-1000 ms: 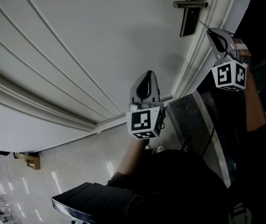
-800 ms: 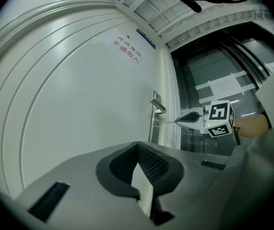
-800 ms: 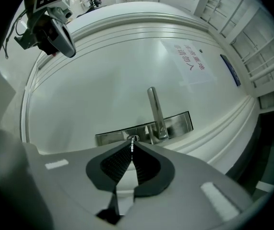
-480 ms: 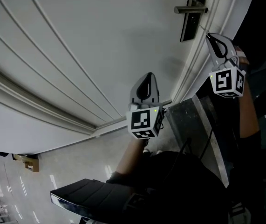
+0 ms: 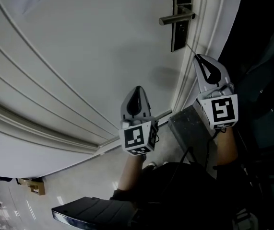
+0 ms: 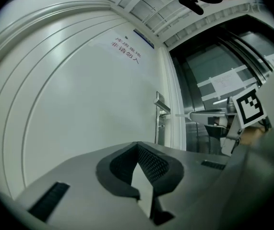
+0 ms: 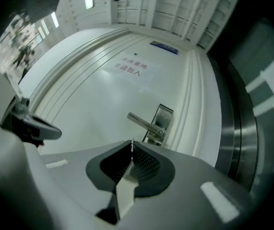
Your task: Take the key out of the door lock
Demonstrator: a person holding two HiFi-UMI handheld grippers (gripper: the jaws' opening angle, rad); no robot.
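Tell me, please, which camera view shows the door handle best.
The right gripper view: the door handle is largest there, just beyond the tongs. The head view shows it small at the top; the left gripper view, tiny.

Glossy pale floor (image 5: 79, 176), steel panels (image 7: 235, 128) (reflective)

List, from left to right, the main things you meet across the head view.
brown box on the floor → left gripper → door handle → right gripper
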